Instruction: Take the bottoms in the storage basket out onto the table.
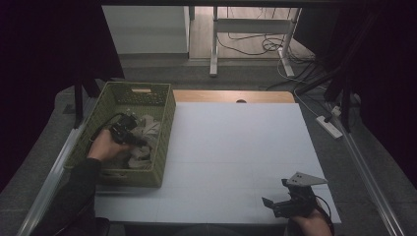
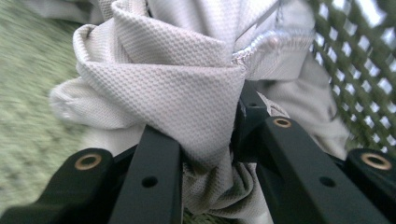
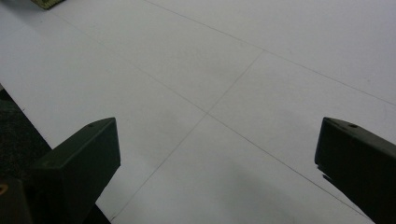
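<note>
Black jaws of my left gripper [image 2: 210,154] pinch a fold of pale grey cloth [image 2: 177,88] — a fine, dimpled mesh knit with a stitched hem, bunched into soft creases. Its pads press the fabric from both sides, so it holds the cloth. That cloth lies inside the green woven basket [image 1: 167,123], an open lattice of plastic strands, standing at the left edge of the tabletop [image 1: 231,147]. My right gripper [image 1: 275,199] rests near the front right corner of the smooth white tabletop, jaws spread wide with nothing between them. No writing can be read anywhere.
</note>
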